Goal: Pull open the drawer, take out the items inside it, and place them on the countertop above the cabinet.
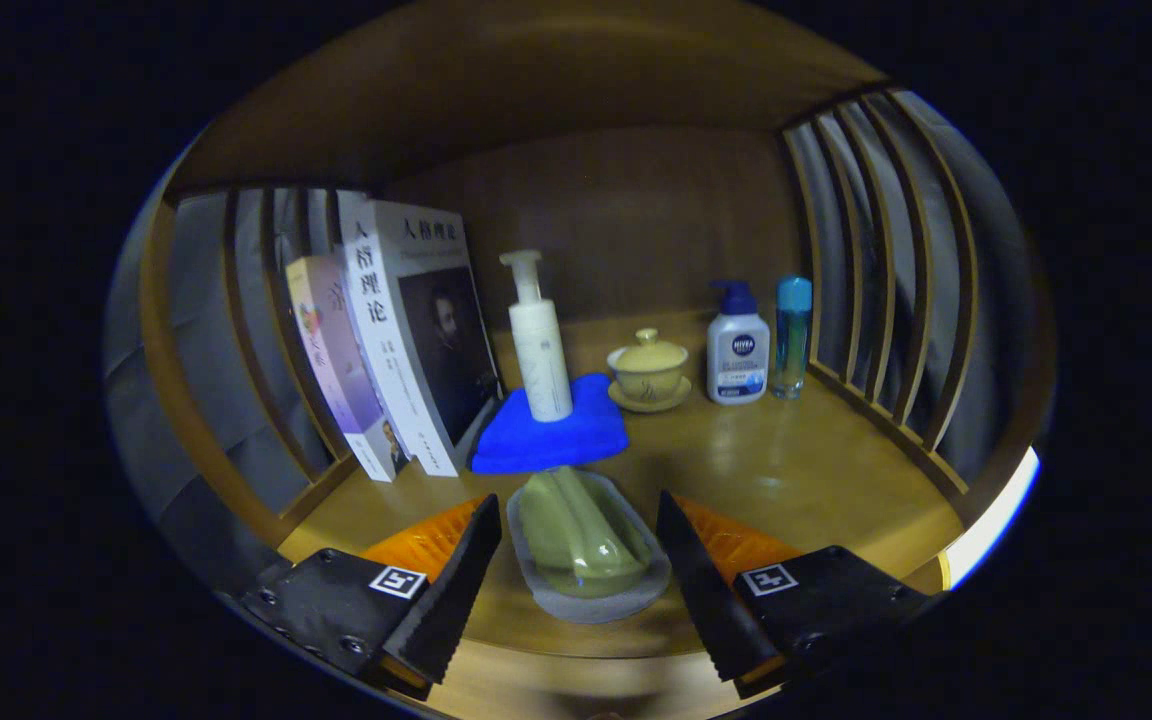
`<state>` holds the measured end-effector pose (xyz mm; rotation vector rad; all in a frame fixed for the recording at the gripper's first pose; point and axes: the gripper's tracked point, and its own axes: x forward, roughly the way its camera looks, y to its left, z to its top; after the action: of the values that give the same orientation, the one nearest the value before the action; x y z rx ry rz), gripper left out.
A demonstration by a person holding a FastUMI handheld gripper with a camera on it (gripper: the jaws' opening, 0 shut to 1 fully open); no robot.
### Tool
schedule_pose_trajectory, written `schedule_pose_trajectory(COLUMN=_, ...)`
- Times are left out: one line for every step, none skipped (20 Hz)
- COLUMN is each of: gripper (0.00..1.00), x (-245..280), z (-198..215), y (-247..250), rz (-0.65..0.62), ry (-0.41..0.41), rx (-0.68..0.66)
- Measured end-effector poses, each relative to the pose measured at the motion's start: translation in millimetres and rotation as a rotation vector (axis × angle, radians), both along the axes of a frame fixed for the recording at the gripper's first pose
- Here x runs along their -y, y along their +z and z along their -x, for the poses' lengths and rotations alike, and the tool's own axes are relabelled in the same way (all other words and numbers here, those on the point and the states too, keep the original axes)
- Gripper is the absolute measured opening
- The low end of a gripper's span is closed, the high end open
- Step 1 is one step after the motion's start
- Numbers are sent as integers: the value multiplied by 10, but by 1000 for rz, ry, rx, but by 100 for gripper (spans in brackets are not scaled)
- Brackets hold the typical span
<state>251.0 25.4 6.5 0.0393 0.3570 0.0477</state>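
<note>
I think I am setting the dish (588,545) down on the worktop (786,460) right now. It is a long grey dish with a green thing lying in it. It sits flat on the wood, right between the two fingers of my tool (581,590).

My tool is open wide. There is a gap on each side of the dish, so the fingers are not pressing on it. It looks let go.

To do this well, I should keep the fingers wide and pull straight back, slowly. If I swing sideways, a finger could bump the dish and push it.

The dish is close to the front edge of the worktop. Its far end almost touches the blue cloth (551,438). A white pump bottle (539,345) stands on that cloth, and it is tall and thin, so a push could tip it. I should not shove the dish forward.

Two books (406,340) lean to the left of the cloth. A yellow cup with a lid (648,368) and two small bottles (761,345) stand far back, well away from my tool.
</note>
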Motion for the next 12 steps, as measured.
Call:
schedule_pose_trajectory(gripper=98, x=-20, z=72, y=73, rz=7, ry=8, rx=35)
schedule_pose_trajectory(gripper=98, x=-29, z=146, y=152, rz=16, ry=11, rx=68)
schedule_pose_trajectory(gripper=98, x=-29, z=225, y=237, rz=27, ry=10, rx=99)
schedule_pose_trajectory(gripper=98, x=-38, z=302, y=319, rz=40, ry=16, rx=124)
schedule_pose_trajectory(gripper=98, x=-64, z=400, y=364, rz=52, ry=26, rx=139)
schedule_pose_trajectory(gripper=98, x=-74, z=513, y=402, rz=68, ry=32, rx=149)
schedule_pose_trajectory(gripper=98, x=-68, z=626, y=448, rz=86, ry=36, rx=165)
schedule_pose_trajectory(gripper=98, x=-75, z=732, y=503, rz=99, ry=38, rx=192)
schedule_pose_trajectory(gripper=98, x=-90, z=843, y=540, rz=113, ry=44, rx=212)
schedule_pose_trajectory(gripper=98, x=-95, z=967, y=572, rz=124, ry=45, rx=236)
schedule_pose_trajectory(gripper=98, x=-105, z=1092, y=597, rz=133, ry=48, rx=256)
schedule_pose_trajectory(gripper=98, x=-111, z=1197, y=583, rz=135, ry=46, rx=266)
